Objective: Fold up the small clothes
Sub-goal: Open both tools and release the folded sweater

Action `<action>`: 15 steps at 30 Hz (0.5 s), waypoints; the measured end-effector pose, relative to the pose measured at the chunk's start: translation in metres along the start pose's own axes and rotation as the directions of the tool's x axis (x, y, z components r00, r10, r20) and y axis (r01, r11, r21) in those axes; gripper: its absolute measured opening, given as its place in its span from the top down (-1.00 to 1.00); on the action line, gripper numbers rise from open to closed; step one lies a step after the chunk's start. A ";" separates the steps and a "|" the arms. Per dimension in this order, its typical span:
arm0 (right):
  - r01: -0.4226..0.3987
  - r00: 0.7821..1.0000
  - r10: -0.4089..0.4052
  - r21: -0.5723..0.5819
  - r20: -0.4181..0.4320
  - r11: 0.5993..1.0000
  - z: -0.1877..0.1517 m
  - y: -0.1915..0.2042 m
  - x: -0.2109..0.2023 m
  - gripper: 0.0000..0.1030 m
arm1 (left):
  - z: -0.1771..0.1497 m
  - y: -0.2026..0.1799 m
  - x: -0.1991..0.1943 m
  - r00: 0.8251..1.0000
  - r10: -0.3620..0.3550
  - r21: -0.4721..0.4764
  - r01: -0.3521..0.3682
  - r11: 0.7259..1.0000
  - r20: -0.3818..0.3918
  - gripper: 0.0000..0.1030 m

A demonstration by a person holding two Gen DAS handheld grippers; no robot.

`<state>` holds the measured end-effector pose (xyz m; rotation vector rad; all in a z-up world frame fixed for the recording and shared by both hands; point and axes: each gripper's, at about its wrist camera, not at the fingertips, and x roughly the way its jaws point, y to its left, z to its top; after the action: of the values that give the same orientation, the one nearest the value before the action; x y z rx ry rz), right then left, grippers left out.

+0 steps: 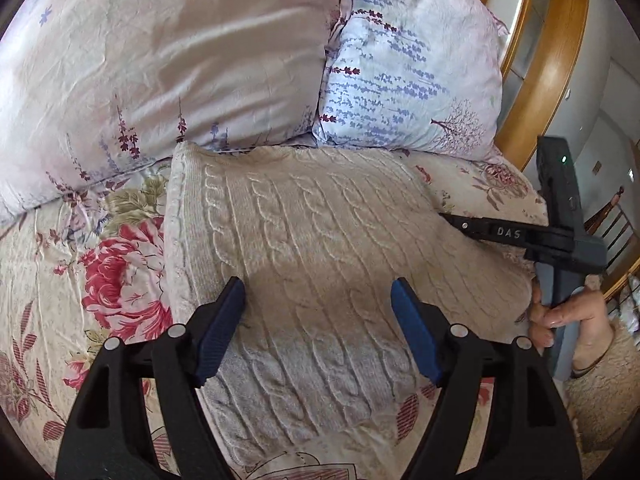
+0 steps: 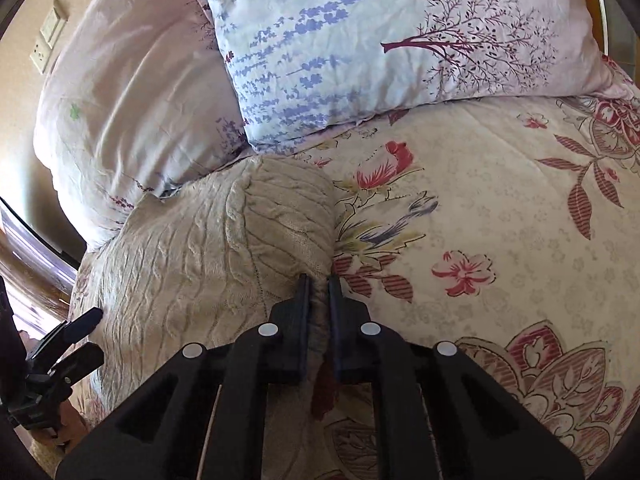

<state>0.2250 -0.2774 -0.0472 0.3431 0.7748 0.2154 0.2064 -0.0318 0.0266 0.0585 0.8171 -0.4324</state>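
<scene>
Mid-fold: cable-knit sweater (image 1: 304, 240) lay on the floral bedsheet (image 2: 500, 208). Right gripper (image 2: 319, 280) pinched its edge; left gripper (image 1: 318, 296) hovered released. Next, probably, carry the edge across.

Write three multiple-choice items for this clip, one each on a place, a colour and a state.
1. Where does the cable-knit sweater lie?
A. on the floral bedspread, in front of the pillows
B. on a wooden chair
C. on top of the pillows

2. What colour are the pads of the left gripper?
A. red
B. blue
C. white

3. How does the right gripper stand?
A. wide open above the bedspread
B. shut on a pillow corner
C. shut on the sweater's edge

Answers:
1 A: the sweater lies spread on the bedspread below the lavender-print pillow.
2 B: both pads show blue against the black fingers.
3 C: the right wrist view shows knit fabric bunched between its nearly closed fingers.
</scene>
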 end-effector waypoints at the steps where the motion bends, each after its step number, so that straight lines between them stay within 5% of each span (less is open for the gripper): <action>1: 0.019 1.000 -0.018 -0.031 0.026 0.999 -0.001 0.006 -0.008 0.76 | -0.002 -0.004 0.000 0.999 0.032 0.028 -0.032 0.999 0.007 -0.46; 4: 0.062 0.992 -0.049 -0.111 0.117 0.992 -0.009 0.025 -0.039 0.43 | -0.008 -0.007 -0.014 0.997 0.060 0.049 -0.063 0.997 0.049 -0.46; 7: 0.031 0.981 0.008 -0.198 0.193 0.980 -0.025 0.044 -0.070 0.34 | -0.014 0.005 -0.034 0.988 0.109 0.018 -0.111 0.994 0.108 -0.46; 11: 0.003 0.986 0.045 -0.284 0.160 0.959 -0.045 0.066 -0.074 0.34 | -0.018 0.024 -0.037 0.969 0.223 -0.021 -0.222 0.975 0.103 -0.49; 15: 0.092 0.994 -0.065 -0.349 0.088 0.933 -0.061 0.076 -0.048 0.32 | -0.028 0.036 -0.017 0.967 0.253 -0.026 -0.253 0.967 0.001 -0.49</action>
<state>0.1431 -0.2089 -0.0273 -0.0204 0.6591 0.2598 0.1911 0.0129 0.0156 0.1366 0.7992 -0.1806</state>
